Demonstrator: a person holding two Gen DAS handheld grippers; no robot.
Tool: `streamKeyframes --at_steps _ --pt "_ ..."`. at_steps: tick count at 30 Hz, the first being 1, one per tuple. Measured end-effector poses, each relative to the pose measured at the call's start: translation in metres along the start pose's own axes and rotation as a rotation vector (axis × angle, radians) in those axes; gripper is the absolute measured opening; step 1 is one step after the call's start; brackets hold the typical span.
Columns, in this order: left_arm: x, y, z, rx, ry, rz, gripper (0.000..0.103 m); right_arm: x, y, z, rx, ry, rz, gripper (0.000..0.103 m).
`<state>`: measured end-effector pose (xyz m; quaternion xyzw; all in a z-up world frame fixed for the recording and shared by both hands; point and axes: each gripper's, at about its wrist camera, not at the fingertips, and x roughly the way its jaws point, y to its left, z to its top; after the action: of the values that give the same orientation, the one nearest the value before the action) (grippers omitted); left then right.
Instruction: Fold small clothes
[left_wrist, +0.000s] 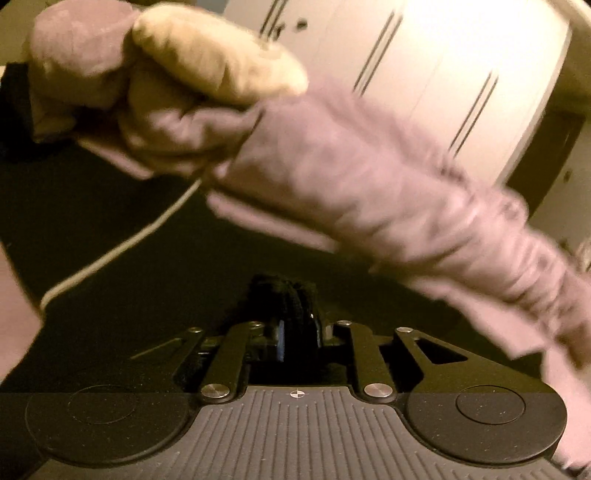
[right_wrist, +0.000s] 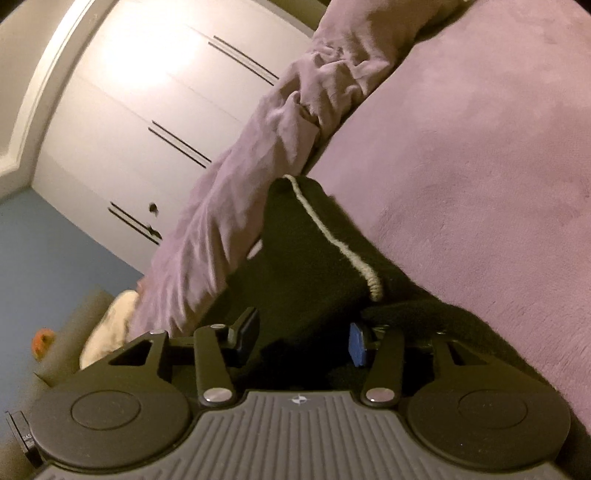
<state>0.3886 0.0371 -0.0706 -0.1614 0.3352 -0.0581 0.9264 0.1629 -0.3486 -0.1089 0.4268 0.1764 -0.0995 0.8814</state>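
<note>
Black garment (left_wrist: 291, 295) bunched in left gripper (left_wrist: 298, 341), rest blurred.

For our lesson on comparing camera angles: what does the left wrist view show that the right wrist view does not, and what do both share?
Only the left wrist view: the left gripper, its jaws pinched on bunched black fabric.
Only the right wrist view: the right gripper, jaws apart, blue wall, and an orange object.
Both: the black garment's pale trim, mauve bedding, and the white wardrobe.
</note>
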Motion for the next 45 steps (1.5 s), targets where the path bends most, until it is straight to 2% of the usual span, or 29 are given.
streamKeyframes --at_steps 2,5,7,11,14,20,22,24,26,29,31,33,34,35,37,43,44,45 --pt "0.009 0.002 -0.011 0.039 0.050 0.040 0.025 0.002 0.003 -0.002 -0.030 -0.004 -0.020 0.048" --pt "0.013 0.008 -0.021 0.035 0.055 0.057 0.029 0.004 0.007 -0.005 -0.073 -0.008 -0.044 0.046" --pt "0.015 0.011 -0.021 0.018 0.054 0.053 0.029 0.004 0.007 -0.007 -0.082 -0.016 -0.055 0.039" --pt "0.020 0.011 -0.018 0.012 0.065 0.052 0.022 0.006 0.005 -0.010 -0.095 -0.029 -0.062 0.036" --pt "0.019 0.007 -0.014 0.025 0.049 0.054 0.017 0.007 0.006 -0.011 -0.109 -0.032 -0.069 0.036" --pt "-0.002 -0.001 -0.009 0.101 -0.080 0.038 0.017 0.006 0.005 -0.011 -0.110 -0.037 -0.060 0.037" --pt "0.001 -0.004 -0.009 0.150 -0.083 0.066 0.017 0.006 0.006 -0.013 -0.121 -0.037 -0.066 0.038" --pt "0.012 -0.004 -0.014 0.175 -0.040 0.088 0.018 0.007 0.009 -0.013 -0.137 -0.036 -0.076 0.038" --pt "0.027 -0.004 -0.024 0.224 0.026 0.144 0.021 0.008 0.010 -0.014 -0.146 -0.036 -0.084 0.038" --pt "0.024 -0.005 -0.035 0.273 -0.015 0.164 0.029 0.008 0.010 -0.013 -0.150 -0.035 -0.088 0.038" --pt "0.017 0.000 -0.029 0.215 0.001 0.165 0.036 0.008 0.010 -0.013 -0.147 -0.033 -0.087 0.038" --pt "0.005 0.013 -0.019 0.131 0.012 0.143 0.039 0.006 0.011 -0.012 -0.139 -0.028 -0.093 0.039" --pt "-0.001 0.021 -0.015 0.102 0.014 0.136 0.047 0.004 0.014 -0.012 -0.134 -0.021 -0.113 0.040" --pt "-0.008 0.031 -0.011 0.081 0.011 0.132 0.061 -0.001 0.019 -0.013 -0.137 -0.015 -0.141 0.043" --pt "-0.025 0.052 -0.004 0.045 -0.019 0.131 0.070 -0.015 0.031 -0.022 -0.159 -0.003 -0.176 0.054" --pt "-0.060 0.091 -0.008 0.057 -0.033 0.138 0.075 -0.035 0.063 -0.056 -0.173 0.019 -0.173 0.055" --pt "-0.063 0.095 -0.009 0.057 -0.030 0.143 0.078 -0.031 0.071 -0.060 -0.169 0.032 -0.156 0.053" --pt "-0.065 0.101 -0.009 0.054 -0.023 0.147 0.079 -0.025 0.079 -0.064 -0.169 0.042 -0.142 0.046"
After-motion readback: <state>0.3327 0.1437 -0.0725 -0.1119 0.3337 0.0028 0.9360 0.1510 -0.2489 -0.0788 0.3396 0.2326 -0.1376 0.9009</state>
